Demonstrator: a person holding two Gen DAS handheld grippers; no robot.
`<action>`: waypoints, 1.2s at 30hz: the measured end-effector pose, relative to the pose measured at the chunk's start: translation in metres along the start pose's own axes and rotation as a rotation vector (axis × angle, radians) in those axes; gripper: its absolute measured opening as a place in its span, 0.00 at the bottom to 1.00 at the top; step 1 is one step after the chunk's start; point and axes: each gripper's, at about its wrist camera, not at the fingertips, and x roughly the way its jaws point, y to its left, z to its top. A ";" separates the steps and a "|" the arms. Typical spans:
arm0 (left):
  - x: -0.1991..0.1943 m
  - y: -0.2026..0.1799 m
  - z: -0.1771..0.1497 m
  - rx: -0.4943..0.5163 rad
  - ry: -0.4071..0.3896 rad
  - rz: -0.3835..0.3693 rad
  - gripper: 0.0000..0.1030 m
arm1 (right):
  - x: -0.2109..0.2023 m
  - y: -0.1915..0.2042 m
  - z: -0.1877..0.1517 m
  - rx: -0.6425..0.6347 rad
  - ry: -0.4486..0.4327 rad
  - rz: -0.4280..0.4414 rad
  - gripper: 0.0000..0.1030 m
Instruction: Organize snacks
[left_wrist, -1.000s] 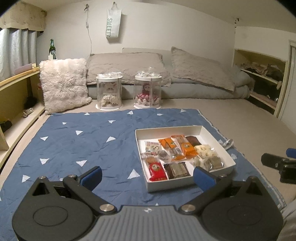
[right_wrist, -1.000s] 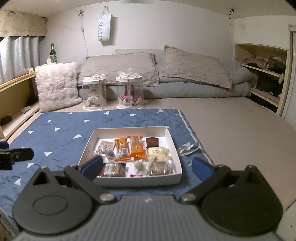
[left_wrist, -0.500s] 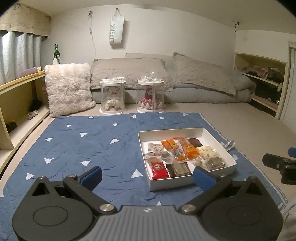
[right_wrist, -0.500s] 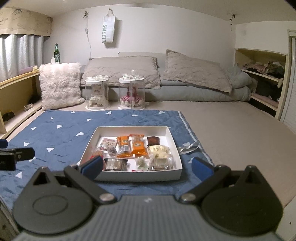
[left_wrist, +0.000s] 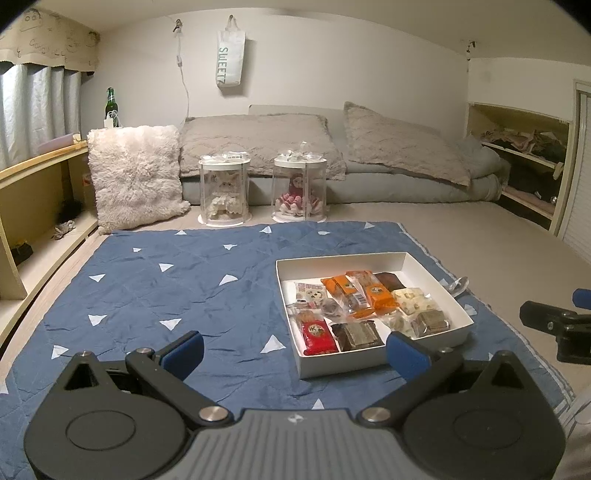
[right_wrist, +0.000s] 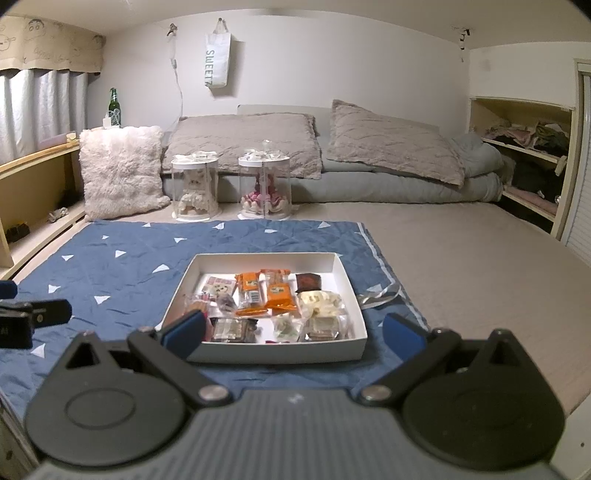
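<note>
A white open box (left_wrist: 343, 363) sits on a blue quilted mat (left_wrist: 166, 280) with white triangles. It holds several wrapped snacks: two orange packets (left_wrist: 373, 295), a red packet (left_wrist: 319, 336), a dark brown bar (left_wrist: 356, 334) and pale nougat pieces (left_wrist: 412, 299). My left gripper (left_wrist: 294, 352) is open and empty, short of the box's near left corner. The right gripper (right_wrist: 293, 332) is open and empty too, straddling the front wall of the box (right_wrist: 280, 350) from a distance. In that view the orange packets (right_wrist: 275, 291) lie mid-box. Each gripper shows at the edge of the other's view.
A crumpled silver wrapper or spoon (left_wrist: 458, 284) lies just right of the box. Two clear doll cases (left_wrist: 225, 195) stand beyond the mat. A fluffy pillow (left_wrist: 136, 177) and grey bedding (left_wrist: 332, 147) line the back. Wooden shelving (left_wrist: 37, 206) runs along the left.
Both views have tilted up slightly, showing more wall. The box and its snacks have not moved. Both grippers stay open and empty.
</note>
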 end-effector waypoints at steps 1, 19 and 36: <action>0.000 0.000 0.000 0.000 0.000 0.000 1.00 | 0.000 0.000 0.000 0.001 -0.001 0.000 1.00; 0.000 0.000 0.000 -0.001 0.000 0.000 1.00 | -0.001 0.002 -0.002 0.001 -0.002 0.002 1.00; 0.000 0.000 0.001 0.001 0.000 -0.001 1.00 | -0.001 0.004 -0.002 0.001 -0.001 -0.001 1.00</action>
